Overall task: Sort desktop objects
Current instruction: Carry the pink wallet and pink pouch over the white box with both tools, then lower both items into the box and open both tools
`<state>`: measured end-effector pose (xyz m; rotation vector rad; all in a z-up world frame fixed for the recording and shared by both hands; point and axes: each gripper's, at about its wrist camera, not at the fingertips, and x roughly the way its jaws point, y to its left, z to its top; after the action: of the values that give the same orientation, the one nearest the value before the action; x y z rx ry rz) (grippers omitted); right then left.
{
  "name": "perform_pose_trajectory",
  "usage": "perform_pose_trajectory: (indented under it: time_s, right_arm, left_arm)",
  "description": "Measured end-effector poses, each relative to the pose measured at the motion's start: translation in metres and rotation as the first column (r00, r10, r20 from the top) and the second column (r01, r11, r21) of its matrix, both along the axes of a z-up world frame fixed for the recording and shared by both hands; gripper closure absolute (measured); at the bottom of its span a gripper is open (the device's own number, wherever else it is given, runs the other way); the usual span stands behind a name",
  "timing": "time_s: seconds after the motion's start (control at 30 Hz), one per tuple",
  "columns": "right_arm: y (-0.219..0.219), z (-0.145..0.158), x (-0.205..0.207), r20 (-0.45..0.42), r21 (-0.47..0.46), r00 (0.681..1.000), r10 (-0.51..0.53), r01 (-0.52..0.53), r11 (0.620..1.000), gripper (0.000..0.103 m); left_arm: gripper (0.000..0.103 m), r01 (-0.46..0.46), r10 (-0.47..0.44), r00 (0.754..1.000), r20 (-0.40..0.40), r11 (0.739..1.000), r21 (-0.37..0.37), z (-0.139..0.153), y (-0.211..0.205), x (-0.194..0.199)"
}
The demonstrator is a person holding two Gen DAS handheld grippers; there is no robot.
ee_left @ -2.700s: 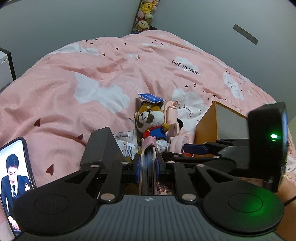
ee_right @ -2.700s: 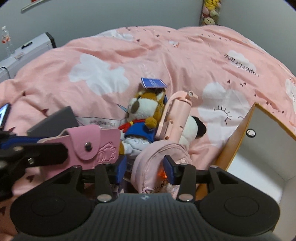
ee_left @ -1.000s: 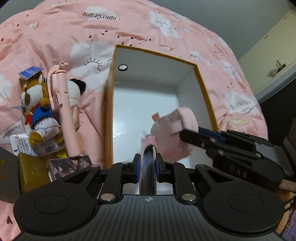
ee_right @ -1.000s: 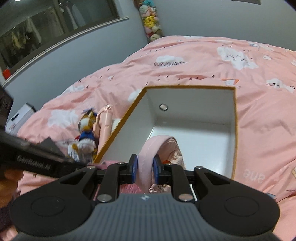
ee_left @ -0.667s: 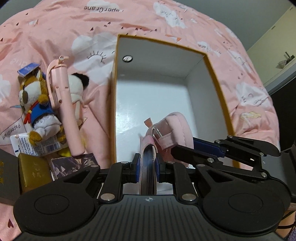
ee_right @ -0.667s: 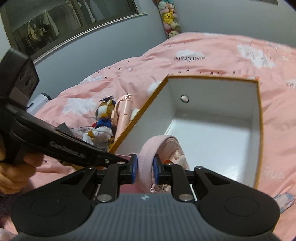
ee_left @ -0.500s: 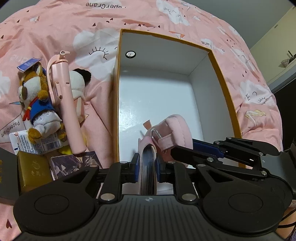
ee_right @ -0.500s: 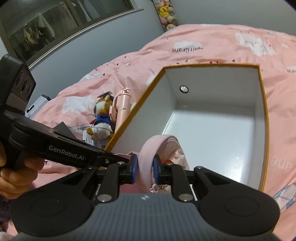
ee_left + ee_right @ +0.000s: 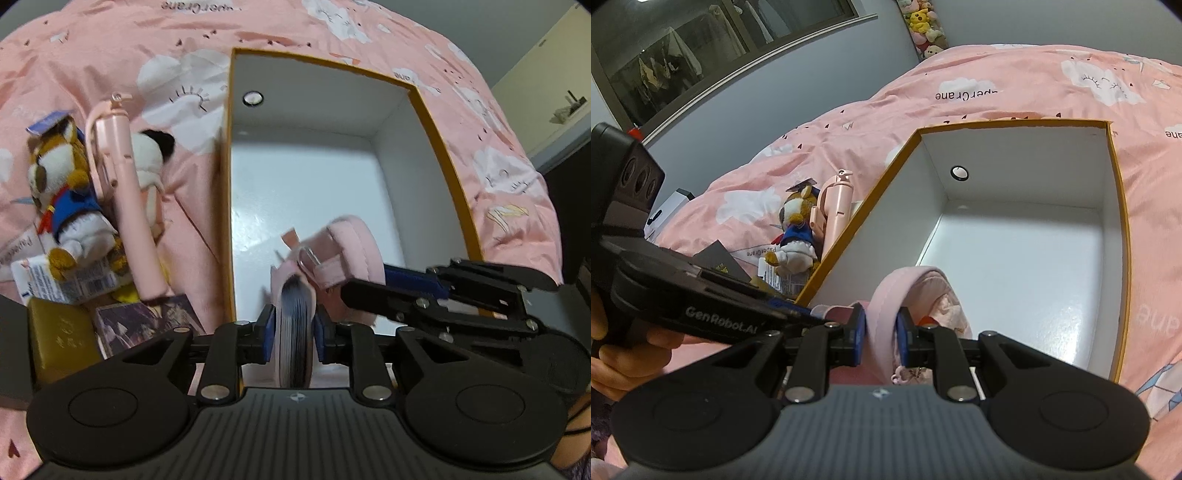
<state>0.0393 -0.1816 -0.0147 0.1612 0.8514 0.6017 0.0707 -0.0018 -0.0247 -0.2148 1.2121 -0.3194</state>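
A white box with an orange rim lies open on the pink duvet. My left gripper hangs over the box's near end with a pink notebook edge-on between its pads; its jaws are opening and the pages fan out against the pads. Just right of it, my right gripper is shut on a pink pouch. In the right wrist view the right gripper pinches the pouch's strap above the box floor. The left gripper's body crosses from the left.
Left of the box lie a plush dog in blue, a pink stick-like case, a black-and-white plush, a tissue packet, a gold box and a dark card pack. A person's hand holds the left gripper.
Both grippers swung from above the toy pile to the box and sank toward its near end. The left jaws have widened a little around the notebook. The pouch stays gripped.
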Motion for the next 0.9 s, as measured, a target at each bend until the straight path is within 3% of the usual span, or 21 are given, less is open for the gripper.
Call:
perform_pose_trajectory:
  time_s: [0.17, 0.53, 0.73, 0.9]
  right_arm:
    - [-0.005, -0.002, -0.001, -0.008, 0.013, 1.000, -0.005, 0.005, 1.000, 0.084]
    - [-0.011, -0.002, -0.005, -0.001, 0.028, 1.000, -0.020, 0.020, 0.999, 0.083]
    - [-0.008, 0.003, -0.007, 0.009, 0.067, 1.000, 0.008, -0.009, 0.998, 0.084]
    - [-0.001, -0.001, -0.010, -0.012, 0.090, 0.999, 0.047, -0.046, 0.995, 0.084]
  left_arm:
    - [0.079, -0.005, 0.005, 1.000, 0.003, 1.000, -0.017, -0.006, 0.003, -0.006]
    - [0.083, 0.013, -0.015, 0.999, 0.036, 0.998, 0.054, 0.004, -0.004, -0.011]
    - [0.083, 0.033, -0.034, 0.999, 0.011, 0.997, 0.073, 0.025, 0.006, -0.007]
    - [0.082, 0.025, -0.023, 0.999, -0.026, 0.996, 0.080, 0.022, 0.007, 0.000]
